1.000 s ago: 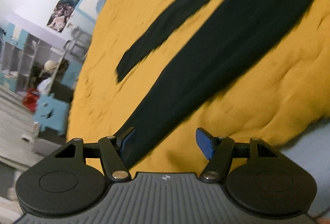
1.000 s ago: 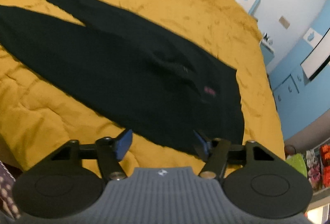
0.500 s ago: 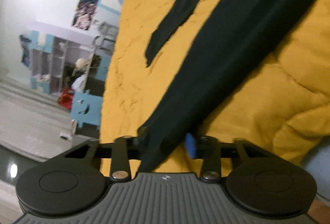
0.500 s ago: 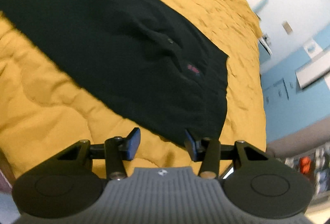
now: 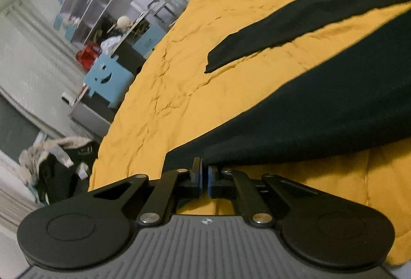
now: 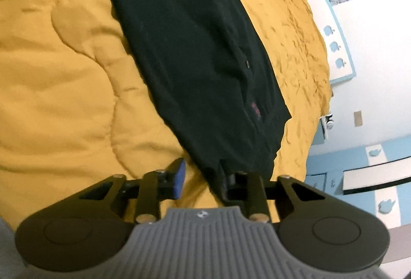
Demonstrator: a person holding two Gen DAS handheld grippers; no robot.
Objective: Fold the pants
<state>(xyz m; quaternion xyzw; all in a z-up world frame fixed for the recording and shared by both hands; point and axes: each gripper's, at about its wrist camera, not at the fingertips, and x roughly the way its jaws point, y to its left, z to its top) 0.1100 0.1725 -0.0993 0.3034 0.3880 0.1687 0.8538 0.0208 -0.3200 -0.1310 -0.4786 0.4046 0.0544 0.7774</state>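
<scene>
Black pants (image 5: 321,109) lie spread on a yellow quilt (image 5: 179,68). In the left wrist view my left gripper (image 5: 205,176) is shut on the hem of the near leg, which lifts slightly off the quilt; the far leg (image 5: 295,32) lies flat beyond it. In the right wrist view the waist end of the pants (image 6: 205,60) runs down to my right gripper (image 6: 203,176), whose jaws stand apart around the near waistband corner. The blue left pad (image 6: 179,176) is clear of the cloth; the right finger is hidden under it.
The quilt (image 6: 64,86) covers a bed. Left of the bed stand a blue cut-out stool (image 5: 108,76), shelving (image 5: 102,9) and a clothes pile on the floor (image 5: 51,158). A white wall with blue cabinets (image 6: 359,176) lies beyond the bed's right edge.
My left gripper moved onto the leg hem and closed on it. My right gripper moved in to the waistband corner and its jaws narrowed around it.
</scene>
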